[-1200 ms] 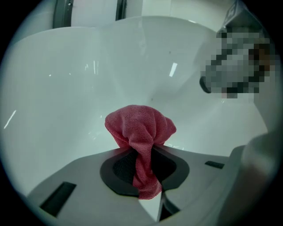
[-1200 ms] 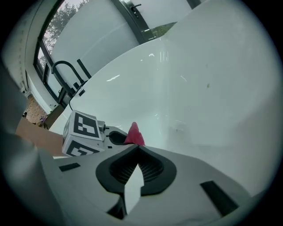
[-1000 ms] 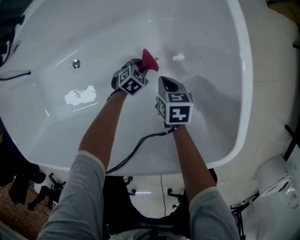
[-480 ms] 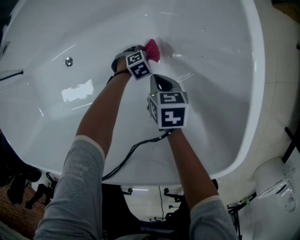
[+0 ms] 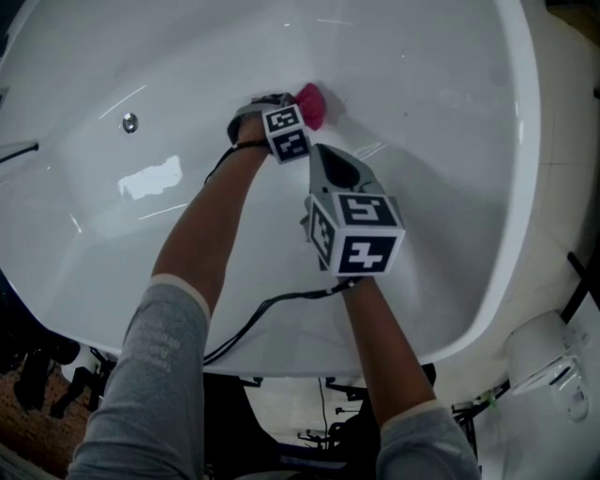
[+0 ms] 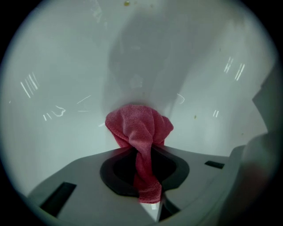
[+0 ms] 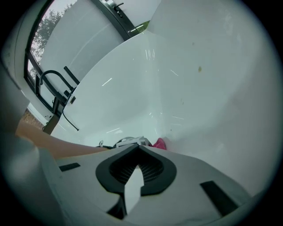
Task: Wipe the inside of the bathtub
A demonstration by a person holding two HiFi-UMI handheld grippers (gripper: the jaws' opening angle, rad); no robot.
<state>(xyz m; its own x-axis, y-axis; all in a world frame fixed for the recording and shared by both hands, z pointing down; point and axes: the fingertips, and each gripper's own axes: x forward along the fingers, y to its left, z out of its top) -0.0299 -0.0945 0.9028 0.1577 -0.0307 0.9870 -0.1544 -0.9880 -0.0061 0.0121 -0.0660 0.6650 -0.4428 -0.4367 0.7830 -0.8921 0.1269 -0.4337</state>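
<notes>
White acrylic fills most of the head view: the bathtub curves round both arms, glossy and streaked with reflections. At its far left a black cable lies over the rim, and a small round metal fitting sits in the tub wall near it.

The left forearm, in a grey sleeve, reaches deep into the tub. The left gripper is down near the bottom, where the wall bends into the floor. Its jaws are clenched on a pink cloth. In the left gripper view the cloth runs as a twisted strip between the closed jaws and bunches into a wad beyond them. The wad presses against the white surface, so the cloth is inside the tub, touching it. A few small dark specks dot the wall above the wad.

Just right of the left gripper and nearer the camera, the right gripper hangs above the tub wall, its marker cube facing up. Its own view shows the jaws brought together with nothing between them, pointing at the pink cloth ahead. A black cable trails from this gripper back over the near rim.

Far right, beyond the tub's edge, lies pale tiled floor.
</notes>
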